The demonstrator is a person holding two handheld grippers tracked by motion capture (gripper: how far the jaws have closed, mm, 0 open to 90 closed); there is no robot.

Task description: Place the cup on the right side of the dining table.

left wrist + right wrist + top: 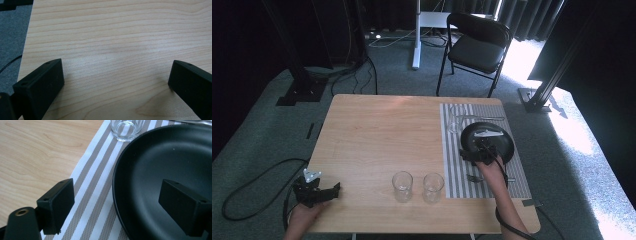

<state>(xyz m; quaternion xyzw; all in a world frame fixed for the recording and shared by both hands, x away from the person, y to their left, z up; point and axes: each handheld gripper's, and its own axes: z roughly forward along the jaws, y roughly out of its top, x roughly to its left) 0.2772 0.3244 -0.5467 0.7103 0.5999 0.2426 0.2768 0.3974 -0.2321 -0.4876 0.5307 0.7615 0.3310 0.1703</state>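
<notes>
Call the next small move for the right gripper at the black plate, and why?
Probably ease the right gripper forward and down so the near rim of the black plate slides deeper between its jaws, then close. The jaws stand open and straddle that rim, one over the striped placemat, one over the plate, with nothing gripped.

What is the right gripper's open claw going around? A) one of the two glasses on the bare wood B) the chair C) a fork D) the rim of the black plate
D: in the right gripper view, the right gripper has one jaw over the striped placemat and the other over the black plate, with the plate's rim between them.
</notes>
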